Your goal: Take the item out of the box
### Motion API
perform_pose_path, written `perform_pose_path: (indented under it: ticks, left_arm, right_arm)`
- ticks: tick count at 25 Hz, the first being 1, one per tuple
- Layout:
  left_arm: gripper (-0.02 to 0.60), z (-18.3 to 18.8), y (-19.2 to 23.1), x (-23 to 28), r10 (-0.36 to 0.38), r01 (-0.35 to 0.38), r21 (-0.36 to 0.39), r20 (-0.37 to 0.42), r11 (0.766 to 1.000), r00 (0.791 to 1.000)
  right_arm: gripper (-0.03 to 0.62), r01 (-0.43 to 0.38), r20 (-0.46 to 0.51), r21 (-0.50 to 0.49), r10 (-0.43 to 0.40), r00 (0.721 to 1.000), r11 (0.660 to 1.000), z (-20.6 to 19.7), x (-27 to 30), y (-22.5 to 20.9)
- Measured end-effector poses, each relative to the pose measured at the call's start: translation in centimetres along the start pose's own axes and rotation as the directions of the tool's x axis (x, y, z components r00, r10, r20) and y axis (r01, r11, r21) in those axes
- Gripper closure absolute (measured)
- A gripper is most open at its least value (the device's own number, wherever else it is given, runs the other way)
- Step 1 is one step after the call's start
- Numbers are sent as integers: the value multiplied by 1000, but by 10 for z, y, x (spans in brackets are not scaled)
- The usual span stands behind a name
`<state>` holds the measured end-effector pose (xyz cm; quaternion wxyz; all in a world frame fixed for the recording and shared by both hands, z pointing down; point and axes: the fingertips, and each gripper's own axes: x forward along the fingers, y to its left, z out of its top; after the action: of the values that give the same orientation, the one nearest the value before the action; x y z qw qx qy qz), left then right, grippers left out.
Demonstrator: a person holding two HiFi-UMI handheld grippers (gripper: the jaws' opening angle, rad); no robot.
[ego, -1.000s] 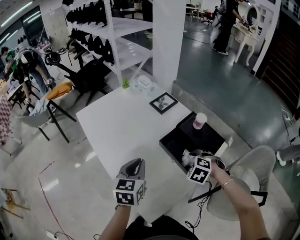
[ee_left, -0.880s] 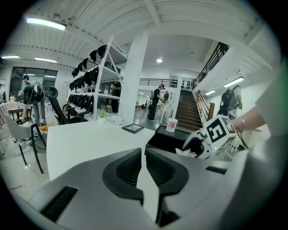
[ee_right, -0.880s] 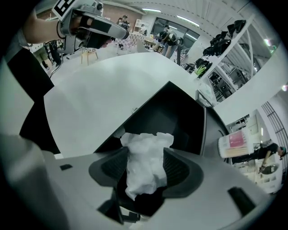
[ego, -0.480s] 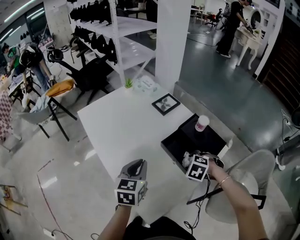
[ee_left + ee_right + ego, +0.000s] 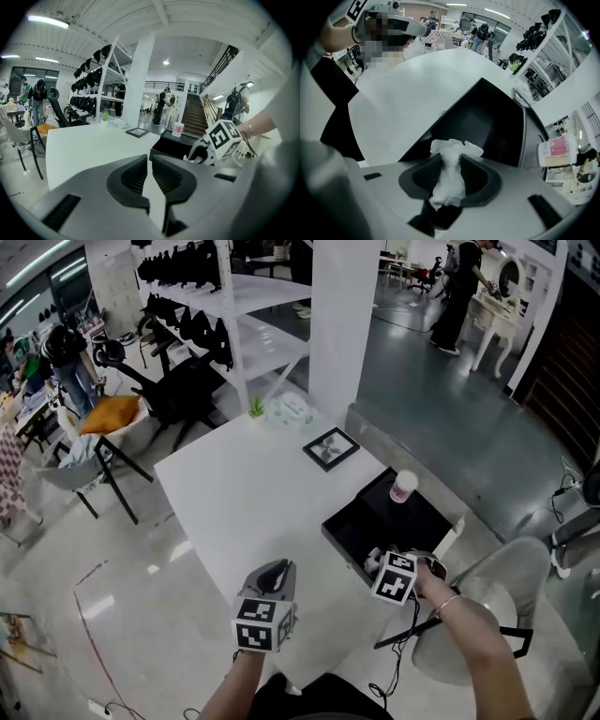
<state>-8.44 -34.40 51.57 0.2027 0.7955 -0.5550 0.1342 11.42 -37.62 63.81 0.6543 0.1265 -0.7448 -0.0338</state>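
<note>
A black open box [image 5: 361, 526] lies at the near right corner of the white table [image 5: 244, 493]. In the right gripper view a crumpled white tissue [image 5: 449, 180] stands between the fingers of my right gripper [image 5: 451, 161], just over the box's near edge [image 5: 487, 122]. The jaws are closing and the pads squeeze the tissue at its waist. From the head view that gripper [image 5: 377, 563] hangs at the box's near rim. My left gripper [image 5: 272, 570] hovers over the table's near edge, shut and holding nothing; in its own view its jaws [image 5: 150, 161] nearly touch.
A pink-and-white cup [image 5: 403, 486] stands at the box's far side. Further back on the table lie a framed picture [image 5: 330, 448], a small green plant [image 5: 254, 409] and a tissue pack [image 5: 289, 411]. A white chair [image 5: 497, 601] stands to the right of the table.
My right gripper has shifted slightly nearer along the box's near rim. The left gripper has stayed put.
</note>
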Motion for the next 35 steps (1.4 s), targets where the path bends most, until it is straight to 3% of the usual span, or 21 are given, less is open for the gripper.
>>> perform_pose_path:
  ticks: [8,21,29,35]
  left_arm:
    - [554,-1,-3,-7,-8,8,2,0,1000,1000]
    - [554,-1,-2,-17,-26,26,27,-2,999,1000]
    - [554,-2,-6,-21,-55,55,47,0,997,998]
    - [554,-4,-8,-25,-76,76,65,-1,995,997]
  right_arm:
    - [500,97,-2,-22,-97,995,995,-3,-2,-2]
    - [510,291,52,149,-302,952,945,0,-20,-12]
    - [510,401,103,270,-441,892,875,9,-49,-18]
    - [510,462,137,384,-544,828,800,13,-79,-21]
